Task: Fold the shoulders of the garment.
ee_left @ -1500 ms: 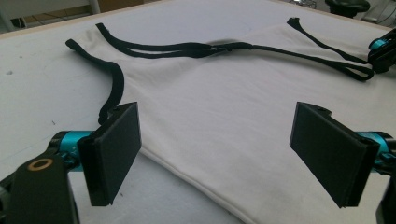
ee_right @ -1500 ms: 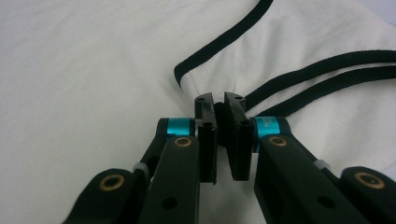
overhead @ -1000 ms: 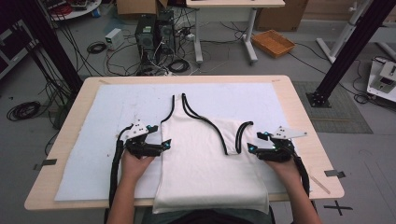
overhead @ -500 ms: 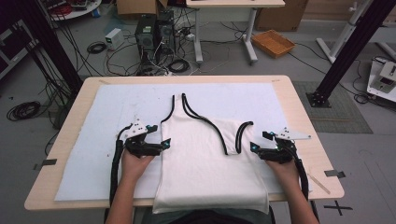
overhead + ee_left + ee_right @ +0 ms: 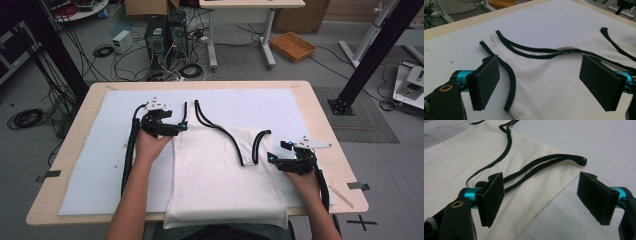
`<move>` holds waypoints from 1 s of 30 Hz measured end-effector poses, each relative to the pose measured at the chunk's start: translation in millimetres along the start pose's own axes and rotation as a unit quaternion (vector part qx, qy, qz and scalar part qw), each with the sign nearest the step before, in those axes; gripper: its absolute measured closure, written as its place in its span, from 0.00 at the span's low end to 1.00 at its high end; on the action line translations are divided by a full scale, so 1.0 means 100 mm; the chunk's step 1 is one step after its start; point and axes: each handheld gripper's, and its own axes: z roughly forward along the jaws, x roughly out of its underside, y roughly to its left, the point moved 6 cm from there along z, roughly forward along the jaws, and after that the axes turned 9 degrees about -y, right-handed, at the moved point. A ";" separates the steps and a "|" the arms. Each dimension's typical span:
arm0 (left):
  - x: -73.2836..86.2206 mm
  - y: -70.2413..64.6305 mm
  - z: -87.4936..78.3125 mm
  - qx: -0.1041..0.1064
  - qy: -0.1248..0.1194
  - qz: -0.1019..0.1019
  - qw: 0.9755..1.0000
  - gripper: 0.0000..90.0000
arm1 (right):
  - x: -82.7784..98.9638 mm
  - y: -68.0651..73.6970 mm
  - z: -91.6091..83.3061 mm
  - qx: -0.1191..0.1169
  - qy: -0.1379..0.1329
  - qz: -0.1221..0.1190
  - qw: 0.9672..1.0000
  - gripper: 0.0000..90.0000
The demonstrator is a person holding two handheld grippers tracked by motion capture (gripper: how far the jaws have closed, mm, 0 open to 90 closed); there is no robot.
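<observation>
A white tank top point(image 5: 220, 175) with black trim lies flat on the table, straps pointing away from the person. My left gripper point(image 5: 176, 128) is open at the garment's left edge, by the left armhole trim. In the left gripper view its jaws stand wide above the tank top point(image 5: 544, 82), with the black trim point(image 5: 511, 82) under the left one and nothing held. My right gripper point(image 5: 272, 159) is open at the right side, just beside the looped right strap point(image 5: 252, 147). Its jaws have just been opening; in the right gripper view they hang over the garment's edge point(image 5: 549, 200), pressing on nothing.
A white mat point(image 5: 90, 165) covers most of the wooden table point(image 5: 320, 115). A strip of tape point(image 5: 357, 185) and a thin stick point(image 5: 342, 196) lie near the table's right front corner. On the floor beyond are computers point(image 5: 162, 37), cables and an orange basket point(image 5: 292, 46).
My left gripper has moved away from the person along the garment's left edge, up to the armhole. The right gripper stayed in place and its jaws stand a little wider.
</observation>
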 end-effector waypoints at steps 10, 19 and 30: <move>0.01 0.48 0.70 -0.028 0.072 -0.039 0.996 0.19 | 0.00 0.00 0.00 -0.002 -0.001 0.000 1.000 0.25; 0.05 0.78 1.11 -0.075 0.086 -0.037 0.993 0.29 | 0.00 0.00 0.01 -0.002 0.005 0.000 1.000 0.25; 0.13 0.68 1.31 -0.068 0.124 0.034 0.989 0.68 | 0.01 0.01 0.01 -0.002 0.006 -0.005 1.000 0.26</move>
